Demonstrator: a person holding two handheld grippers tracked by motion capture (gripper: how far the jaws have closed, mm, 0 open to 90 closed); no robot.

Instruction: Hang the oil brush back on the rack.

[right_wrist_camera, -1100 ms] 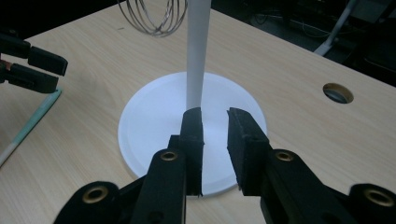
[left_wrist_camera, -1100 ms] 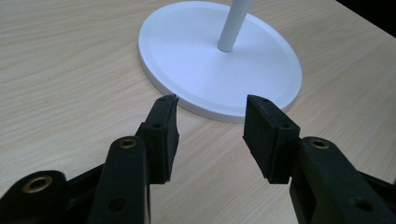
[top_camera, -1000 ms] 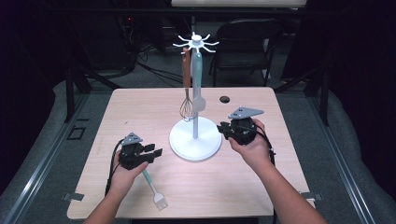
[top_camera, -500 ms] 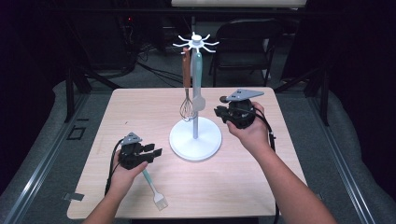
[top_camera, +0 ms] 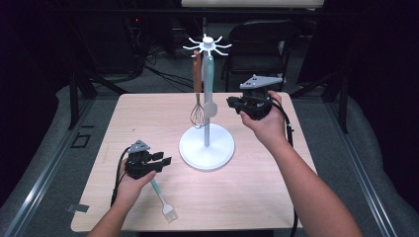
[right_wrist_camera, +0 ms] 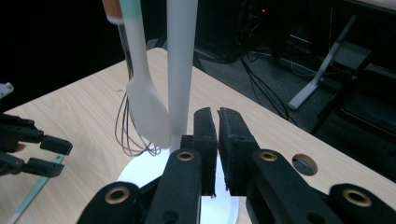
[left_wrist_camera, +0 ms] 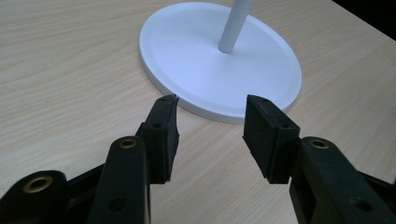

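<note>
both my grippers empty by the white utensil stand

nearest me, a pastry brush with a pale green handle (top_camera: 163, 200) lies on the light wooden table (top_camera: 148, 118), just beside my left gripper (top_camera: 167, 161), whose jaws stand apart over bare wood. beyond it, the white round-based stand (top_camera: 206, 148) carries a pale spatula (right_wrist_camera: 147, 109) and a wooden-handled wire whisk (top_camera: 197, 111). my right gripper (right_wrist_camera: 216, 116), raised beside the pole, has just been closing, jaws nearly together with nothing between them.

Pale spatula (top_camera: 209, 94) hanging on rack (top_camera: 206, 148)
</note>
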